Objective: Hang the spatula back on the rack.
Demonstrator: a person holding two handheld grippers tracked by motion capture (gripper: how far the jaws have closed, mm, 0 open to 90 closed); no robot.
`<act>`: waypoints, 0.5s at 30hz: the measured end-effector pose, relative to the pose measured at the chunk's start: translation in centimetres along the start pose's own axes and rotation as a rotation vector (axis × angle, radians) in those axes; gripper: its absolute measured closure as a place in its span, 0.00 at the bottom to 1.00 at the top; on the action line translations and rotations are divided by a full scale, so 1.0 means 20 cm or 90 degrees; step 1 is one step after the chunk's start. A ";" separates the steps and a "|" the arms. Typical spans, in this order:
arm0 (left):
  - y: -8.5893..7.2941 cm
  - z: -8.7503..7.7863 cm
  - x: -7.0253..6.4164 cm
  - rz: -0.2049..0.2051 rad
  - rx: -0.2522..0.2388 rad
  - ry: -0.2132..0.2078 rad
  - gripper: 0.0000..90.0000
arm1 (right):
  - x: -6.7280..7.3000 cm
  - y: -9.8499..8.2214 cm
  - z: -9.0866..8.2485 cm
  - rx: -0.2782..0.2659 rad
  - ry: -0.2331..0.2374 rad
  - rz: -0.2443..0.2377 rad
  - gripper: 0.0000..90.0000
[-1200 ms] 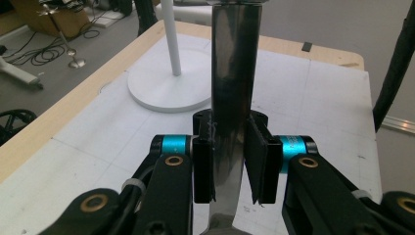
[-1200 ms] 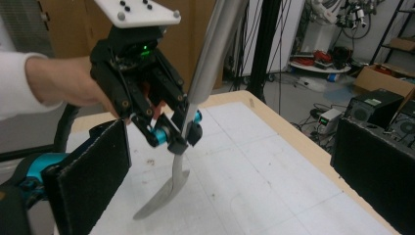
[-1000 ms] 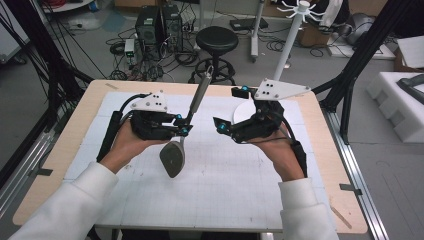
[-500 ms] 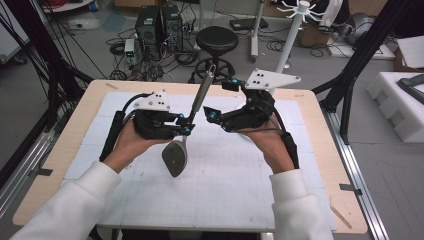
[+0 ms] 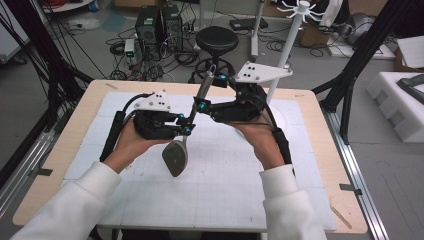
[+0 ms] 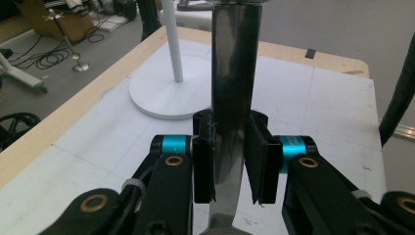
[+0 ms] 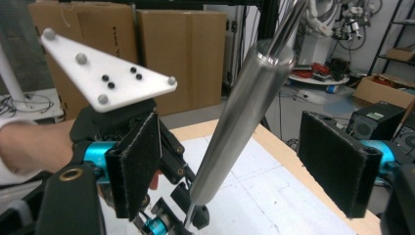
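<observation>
Shiny metal spoon (image 5: 176,156) stays pinched by the left gripper (image 5: 187,125), while the right gripper (image 5: 202,102), jaws just closing round its handle without touching, gets ready to take it.

Long spoon of polished, mirror-glossy steel (image 6: 234,98); matt black, rough-textured pads (image 7: 334,159) either side of its smooth handle; matt white paper-like gridded mat (image 5: 220,190) on pale wooden tabletop (image 5: 330,165).

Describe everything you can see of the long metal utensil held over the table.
The shiny steel utensil has a grey oval head low over the white gridded mat and a thick round handle tilting up and away. The left claw clamps its flat neck. The right claw straddles the handle, its jaws just closing, pads apart from it.
</observation>
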State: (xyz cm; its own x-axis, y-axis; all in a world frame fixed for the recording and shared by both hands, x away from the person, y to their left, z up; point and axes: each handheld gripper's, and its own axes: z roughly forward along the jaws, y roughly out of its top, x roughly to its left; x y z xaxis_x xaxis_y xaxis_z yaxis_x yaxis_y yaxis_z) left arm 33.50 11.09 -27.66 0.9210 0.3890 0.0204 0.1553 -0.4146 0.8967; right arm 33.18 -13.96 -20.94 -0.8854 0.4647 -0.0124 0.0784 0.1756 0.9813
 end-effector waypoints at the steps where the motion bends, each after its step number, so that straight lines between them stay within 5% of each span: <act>1: 0.00 0.00 0.00 -0.001 -0.003 0.000 0.83 | 0.00 0.00 0.00 -0.004 -0.001 0.006 0.28; 15: 0.00 0.00 0.00 0.003 0.002 0.003 0.83 | 0.00 0.02 0.01 0.015 0.009 0.024 0.51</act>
State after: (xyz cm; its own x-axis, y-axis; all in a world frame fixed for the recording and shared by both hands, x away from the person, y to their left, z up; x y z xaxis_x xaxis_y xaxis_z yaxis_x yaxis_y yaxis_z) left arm 33.50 11.18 -27.66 0.9203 0.3904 0.0260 0.1525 -0.4192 0.8950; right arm 33.31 -13.61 -20.60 -0.8878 0.4595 0.0268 0.1223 0.1794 0.9761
